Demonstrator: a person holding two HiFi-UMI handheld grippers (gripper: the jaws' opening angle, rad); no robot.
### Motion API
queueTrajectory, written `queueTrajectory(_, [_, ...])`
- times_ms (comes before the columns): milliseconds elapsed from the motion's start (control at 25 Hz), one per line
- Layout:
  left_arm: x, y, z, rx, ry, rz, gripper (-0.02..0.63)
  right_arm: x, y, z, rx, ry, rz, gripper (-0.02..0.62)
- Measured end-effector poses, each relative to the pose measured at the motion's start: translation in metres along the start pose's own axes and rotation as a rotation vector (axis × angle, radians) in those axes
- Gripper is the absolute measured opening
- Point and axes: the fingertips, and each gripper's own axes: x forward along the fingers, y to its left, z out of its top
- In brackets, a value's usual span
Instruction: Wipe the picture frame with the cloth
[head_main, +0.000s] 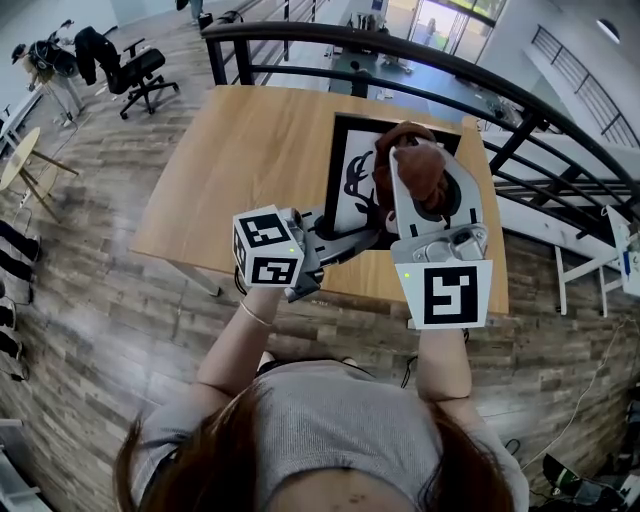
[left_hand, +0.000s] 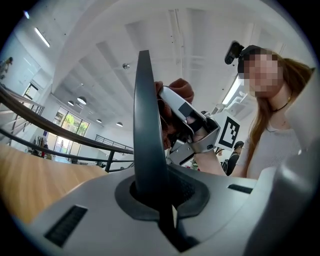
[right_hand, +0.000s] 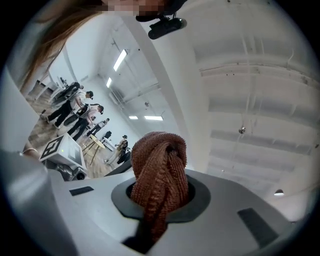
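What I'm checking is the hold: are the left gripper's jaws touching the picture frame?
Touching. The left gripper view shows the left gripper shut on the edge of the picture frame, no gap at its jaws.

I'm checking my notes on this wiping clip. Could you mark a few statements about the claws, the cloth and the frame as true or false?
1. The right claw is shut on the brown cloth. True.
2. The left claw is empty. False: it is shut on the edge of the picture frame.
3. The cloth lies flat on the wooden table. False: it is bunched in the right claw, over the frame.
4. The frame has a black border. True.
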Motion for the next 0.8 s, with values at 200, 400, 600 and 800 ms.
queueTrajectory(200, [0.001,0.0,-0.002,-0.007,-0.007,-0.002,0.021,-0.006,0.008,-0.012,0.037,0.049,0.046,0.046])
queueTrajectory(400, [0.001,0.002,0.001,-0.011,-0.017,-0.006,0.021,-0.011,0.014,-0.02,0.087,0.075,0.079,0.046])
queueTrajectory(600, [0.002,0.001,0.003,-0.032,-0.047,-0.013,0.021,-0.02,0.022,-0.029,0.098,0.099,0.107,0.046])
queueTrajectory(800, [0.003,0.0,0.004,-0.045,-0.073,-0.011,0.021,-0.031,0.031,-0.041,0.12,0.126,0.13,0.046])
